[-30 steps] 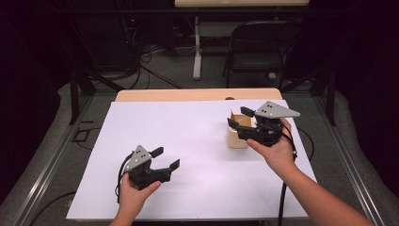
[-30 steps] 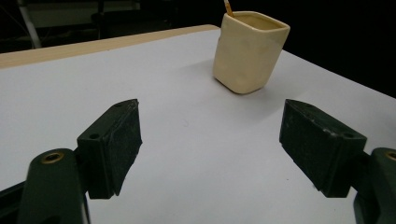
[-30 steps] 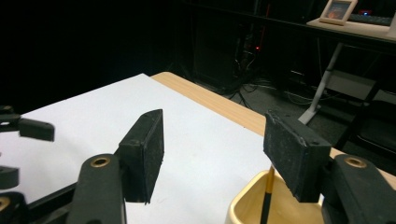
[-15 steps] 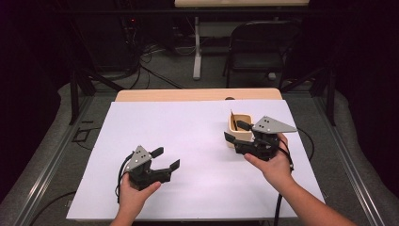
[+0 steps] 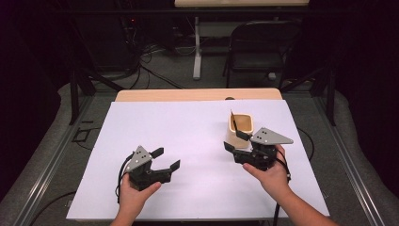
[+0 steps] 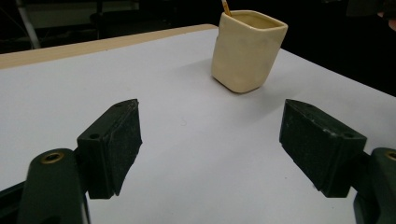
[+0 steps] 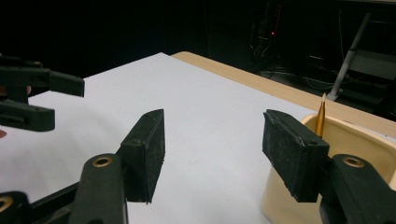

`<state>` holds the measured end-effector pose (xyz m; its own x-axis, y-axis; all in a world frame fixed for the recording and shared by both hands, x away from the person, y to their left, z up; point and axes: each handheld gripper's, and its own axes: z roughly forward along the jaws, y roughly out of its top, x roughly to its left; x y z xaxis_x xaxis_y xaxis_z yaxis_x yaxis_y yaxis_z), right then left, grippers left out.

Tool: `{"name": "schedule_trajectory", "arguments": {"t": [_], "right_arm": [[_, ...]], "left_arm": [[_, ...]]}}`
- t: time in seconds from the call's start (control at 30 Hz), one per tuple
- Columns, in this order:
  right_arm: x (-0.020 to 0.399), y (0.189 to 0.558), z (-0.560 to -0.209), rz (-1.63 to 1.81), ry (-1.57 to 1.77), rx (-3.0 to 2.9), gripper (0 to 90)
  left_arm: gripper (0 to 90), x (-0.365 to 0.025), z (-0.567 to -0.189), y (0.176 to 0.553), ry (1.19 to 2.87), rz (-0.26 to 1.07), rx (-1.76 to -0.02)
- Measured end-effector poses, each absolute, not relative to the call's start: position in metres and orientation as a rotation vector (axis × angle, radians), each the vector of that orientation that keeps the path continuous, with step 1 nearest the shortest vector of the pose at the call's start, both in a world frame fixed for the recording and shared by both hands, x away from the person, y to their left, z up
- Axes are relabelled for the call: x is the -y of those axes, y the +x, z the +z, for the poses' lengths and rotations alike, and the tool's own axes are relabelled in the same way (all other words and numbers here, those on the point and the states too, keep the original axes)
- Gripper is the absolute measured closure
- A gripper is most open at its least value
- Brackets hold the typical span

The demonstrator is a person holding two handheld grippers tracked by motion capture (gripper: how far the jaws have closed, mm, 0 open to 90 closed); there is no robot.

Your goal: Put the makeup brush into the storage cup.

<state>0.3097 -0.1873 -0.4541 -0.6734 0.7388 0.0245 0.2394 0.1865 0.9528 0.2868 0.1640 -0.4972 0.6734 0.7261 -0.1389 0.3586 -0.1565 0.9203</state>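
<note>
A cream square cup (image 5: 241, 124) stands right of centre on the white sheet, with a pencil (image 5: 234, 120) leaning inside it. My right gripper (image 5: 235, 141) is low, just in front of the cup, open, with nothing between its pads. In the right gripper view the cup (image 7: 369, 140) and the pencil tip (image 7: 320, 115) sit just behind the right jaw. My left gripper (image 5: 168, 158) rests near the front left, open and empty. The left gripper view shows the cup (image 6: 247, 51) well beyond the open jaws.
The white sheet (image 5: 179, 127) covers the table, and a strip of wooden table edge (image 5: 197, 95) shows at the back. Beyond the table, on the dark floor, stand a chair (image 5: 263, 47) and several cables.
My right gripper has come down and toward the near edge, from beside the cup's rim to just in front of the cup. The left gripper has not moved.
</note>
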Motion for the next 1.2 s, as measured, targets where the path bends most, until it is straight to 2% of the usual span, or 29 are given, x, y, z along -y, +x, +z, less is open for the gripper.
{"name": "schedule_trajectory", "arguments": {"t": [0.9,1.2], "right_arm": [[0.176,0.285,-0.517,1.466,0.932,-2.048,40.9],[0.172,0.282,-0.527,1.466,0.942,-2.057,40.9]], "left_arm": [[20.7,-0.162,-0.501,0.287,1.782,0.403,-0.87],[20.8,-0.162,-0.501,0.288,1.78,0.4,-0.872]]}}
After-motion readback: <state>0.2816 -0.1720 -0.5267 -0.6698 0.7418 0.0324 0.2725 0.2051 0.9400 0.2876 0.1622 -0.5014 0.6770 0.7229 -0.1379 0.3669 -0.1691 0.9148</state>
